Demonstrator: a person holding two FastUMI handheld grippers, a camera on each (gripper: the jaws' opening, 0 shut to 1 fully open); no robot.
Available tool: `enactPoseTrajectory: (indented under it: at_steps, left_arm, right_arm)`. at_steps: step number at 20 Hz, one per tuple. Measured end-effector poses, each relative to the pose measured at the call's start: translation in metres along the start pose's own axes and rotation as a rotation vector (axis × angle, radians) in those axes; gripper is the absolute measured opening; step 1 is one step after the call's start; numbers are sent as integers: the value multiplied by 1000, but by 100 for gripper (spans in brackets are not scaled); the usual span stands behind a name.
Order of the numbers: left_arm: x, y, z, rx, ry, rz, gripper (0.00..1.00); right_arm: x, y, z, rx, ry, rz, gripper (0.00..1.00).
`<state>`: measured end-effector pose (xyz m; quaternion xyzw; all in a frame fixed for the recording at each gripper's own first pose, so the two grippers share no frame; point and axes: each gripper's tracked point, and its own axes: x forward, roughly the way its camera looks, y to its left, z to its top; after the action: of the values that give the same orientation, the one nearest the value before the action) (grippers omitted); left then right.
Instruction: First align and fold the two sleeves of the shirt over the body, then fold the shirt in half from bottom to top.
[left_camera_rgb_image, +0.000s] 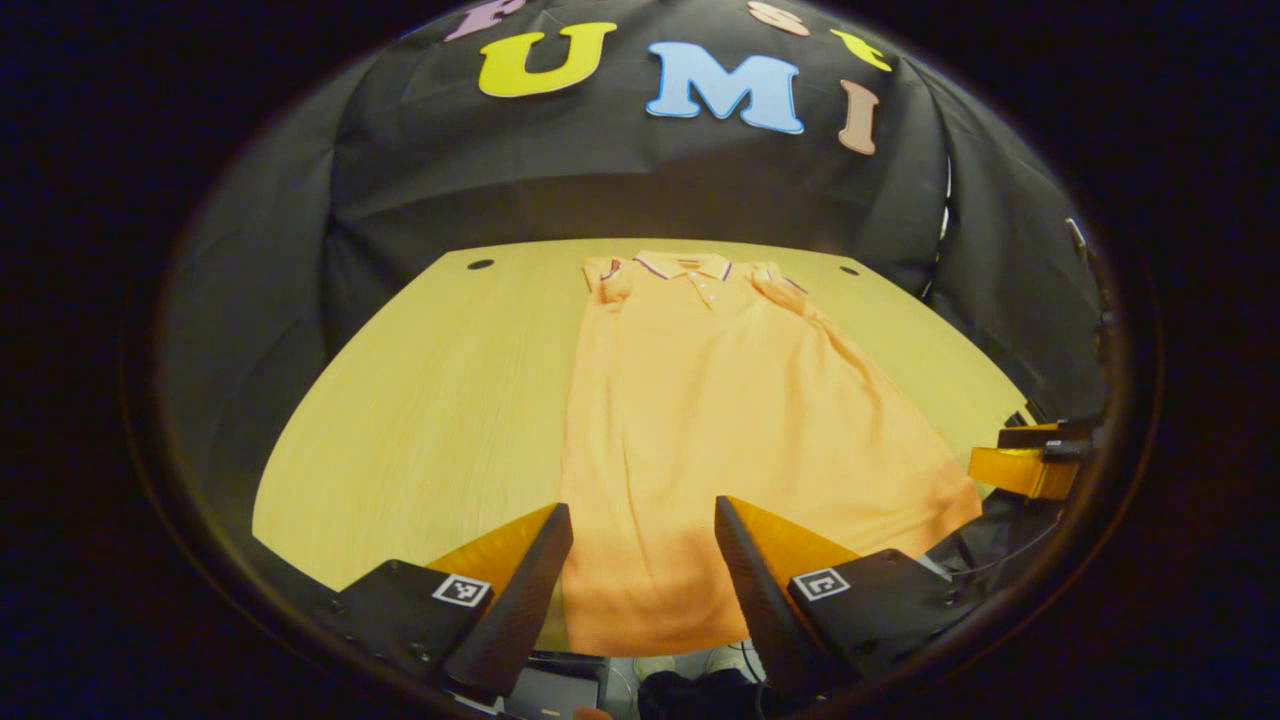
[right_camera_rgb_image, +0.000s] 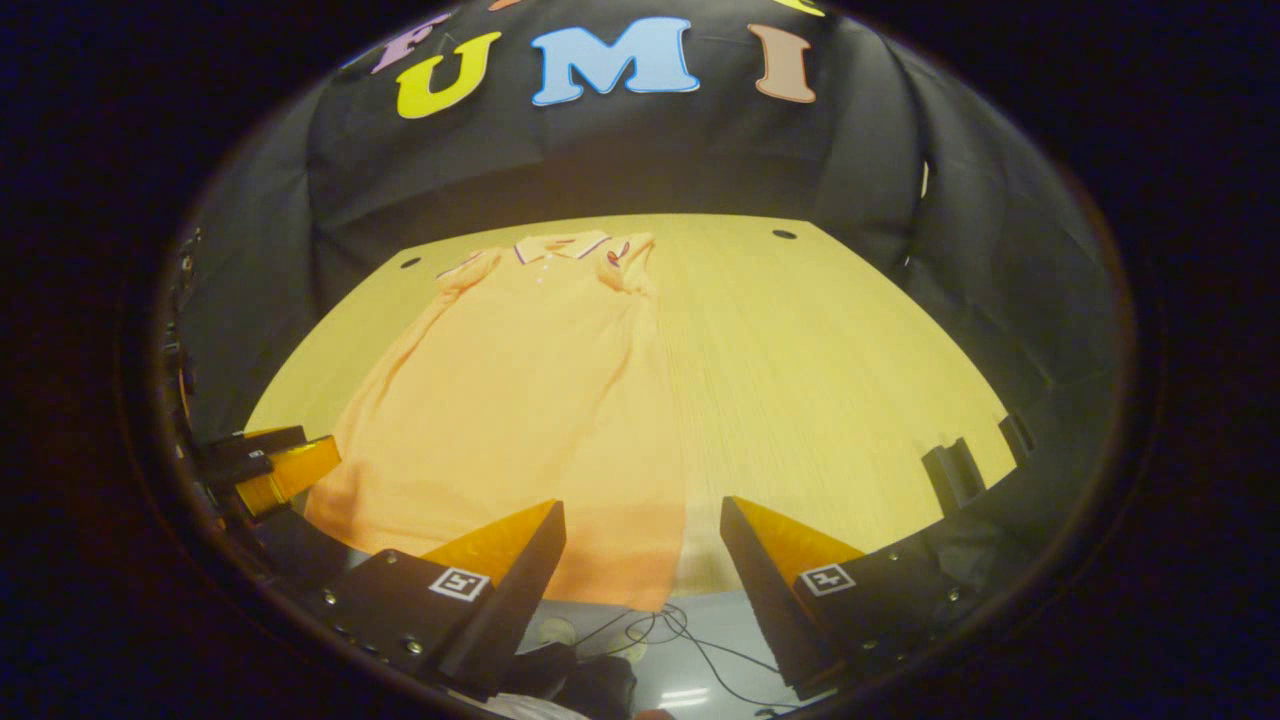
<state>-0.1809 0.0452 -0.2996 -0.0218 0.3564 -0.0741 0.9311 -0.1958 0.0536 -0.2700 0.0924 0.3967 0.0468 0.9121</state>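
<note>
A: Checking progress. Where is the shirt (left_camera_rgb_image: 700, 420)?

B: Flat on the counter (left_camera_rgb_image: 420, 400), collar (left_camera_rgb_image: 685, 266) at the far edge, hem (left_camera_rgb_image: 650, 630) at the near edge and slightly overhanging it.

A: Sleeve status?

B: Both sleeves appear folded in. In the left gripper view, small bunched folds sit at each shoulder (left_camera_rgb_image: 610, 280), and the body tapers to a narrow top. Judgement: the sleeve step looks complete or nearly so, though fold alignment is too small to verify.

A: Remaining work?

B: The bottom-to-top fold. The hem is not yet lifted; no claw touches the cloth.

A: Claw states?

B: The left claw (left_camera_rgb_image: 643, 560) has its jaws spread wide, nothing between them, hovering over the hem. The right claw (right_camera_rgb_image: 643, 560) is likewise spread and empty, positioned over the shirt's right bottom corner (right_camera_rgb_image: 650, 590).

A: Differences between views?

B: The right gripper view shows bare counter to the right of the shirt, two dark upright pieces at the counter's near right edge (right_camera_rgb_image: 955, 475), and cables on the floor (right_camera_rgb_image: 670, 630) below the counter edge. The left gripper view shows bare counter on the shirt's left side. Each view also shows the other claw at its edge, close to the hem.
</note>
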Motion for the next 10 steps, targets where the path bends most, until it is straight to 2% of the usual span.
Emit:
enactPoseTrajectory:
  at_steps: [1, 2, 10]
  left_arm:
    - [-2, 1, -7, 4, 12, -2, 94]
    - [-3, 2, -14, 4, 22, -3, 94]
    - [-8, -2, -49, 21, 62, -3, 94]
  right_arm:
    - [2, 0, -5, -2, 14, 0, 94]
    - [5, -1, -9, -2, 27, -2, 97]
    - [19, 4, -33, 0, 96, 11, 97]
